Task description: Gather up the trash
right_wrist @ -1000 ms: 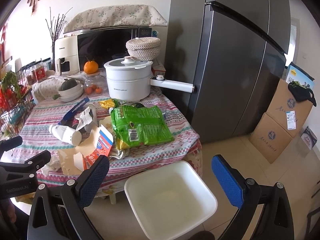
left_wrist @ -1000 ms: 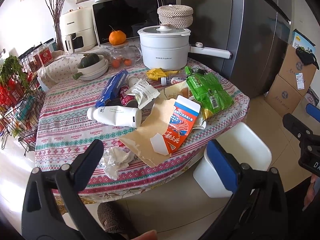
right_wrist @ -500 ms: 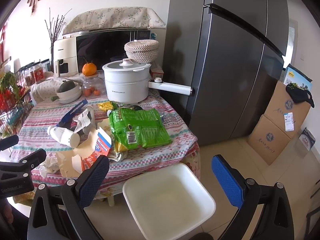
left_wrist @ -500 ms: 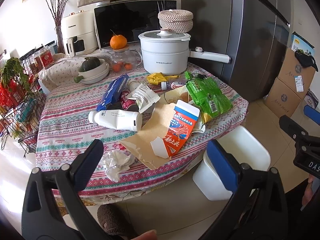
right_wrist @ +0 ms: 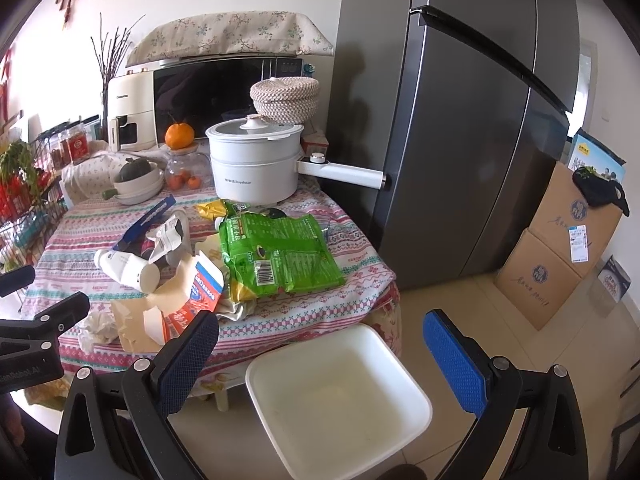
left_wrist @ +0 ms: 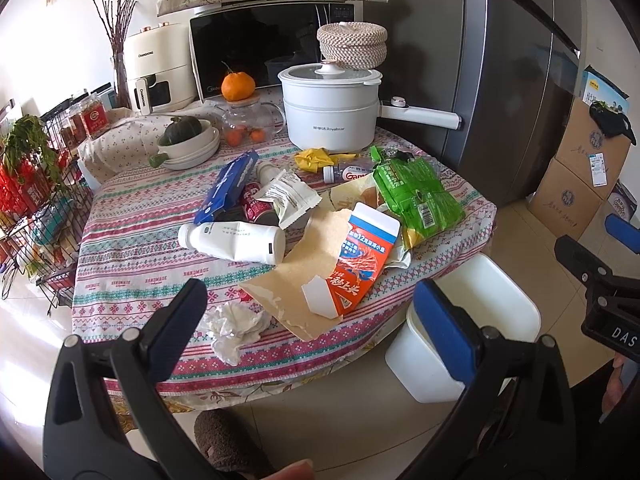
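Trash lies across the patterned tablecloth (left_wrist: 132,264): a crumpled tissue (left_wrist: 234,326) near the front edge, a white bottle (left_wrist: 234,240) on its side, an orange-red carton (left_wrist: 358,260) on torn brown paper (left_wrist: 300,276), a green snack bag (left_wrist: 418,196), a yellow wrapper (left_wrist: 316,159) and a blue box (left_wrist: 228,188). A white bin (right_wrist: 336,396) stands on the floor at the table's right front. My left gripper (left_wrist: 312,320) hangs open before the table's front edge, holding nothing. My right gripper (right_wrist: 320,352) is open above the bin.
A white electric pot (left_wrist: 332,112) with a long handle, a glass teapot (left_wrist: 246,126), stacked bowls (left_wrist: 192,148), a microwave (left_wrist: 272,44) and an air fryer (left_wrist: 158,68) stand at the back. A wire rack (left_wrist: 32,208) is left, a grey fridge (right_wrist: 460,120) and cardboard boxes (right_wrist: 556,256) right.
Both views have drawn back and dropped slightly, so the table sits a little lower and farther. Both grippers stay open; nothing on the table has moved.
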A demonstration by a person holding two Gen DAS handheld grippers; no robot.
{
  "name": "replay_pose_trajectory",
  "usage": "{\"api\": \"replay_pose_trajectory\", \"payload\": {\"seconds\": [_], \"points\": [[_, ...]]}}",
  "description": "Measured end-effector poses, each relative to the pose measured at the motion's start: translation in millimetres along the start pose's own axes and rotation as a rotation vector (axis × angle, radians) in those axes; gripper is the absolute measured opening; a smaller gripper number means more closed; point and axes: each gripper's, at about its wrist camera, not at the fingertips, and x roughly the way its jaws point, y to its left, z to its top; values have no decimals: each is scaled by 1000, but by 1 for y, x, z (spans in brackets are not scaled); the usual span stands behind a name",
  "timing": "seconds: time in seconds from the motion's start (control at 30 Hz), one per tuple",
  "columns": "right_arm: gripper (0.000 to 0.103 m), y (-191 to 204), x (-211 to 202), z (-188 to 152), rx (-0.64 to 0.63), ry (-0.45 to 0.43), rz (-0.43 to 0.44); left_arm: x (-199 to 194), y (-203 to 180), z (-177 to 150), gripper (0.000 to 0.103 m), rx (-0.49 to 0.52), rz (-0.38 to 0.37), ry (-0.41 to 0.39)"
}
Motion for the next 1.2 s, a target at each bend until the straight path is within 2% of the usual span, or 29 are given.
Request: {"api": "replay_pose_trajectory", "payload": {"seconds": [0.6, 0.77, 0.97, 1.03, 1.2], "points": [[103, 0, 2, -1, 0, 6, -2, 0, 6, 1, 102, -16, -6, 11], [103, -1, 6, -3, -2, 17, -10, 3, 18, 6, 102, -48, -89, 45], [103, 1, 0, 14, -33, -6, 70, 34, 52, 23, 102, -99, -182, 201], [103, 4, 3, 23, -50, 21, 107, 49, 63, 27, 102, -107, -194, 253], [103, 25, 28, 38, -129, 148, 207, 89, 84, 26, 101, -81, -147, 371]]}}
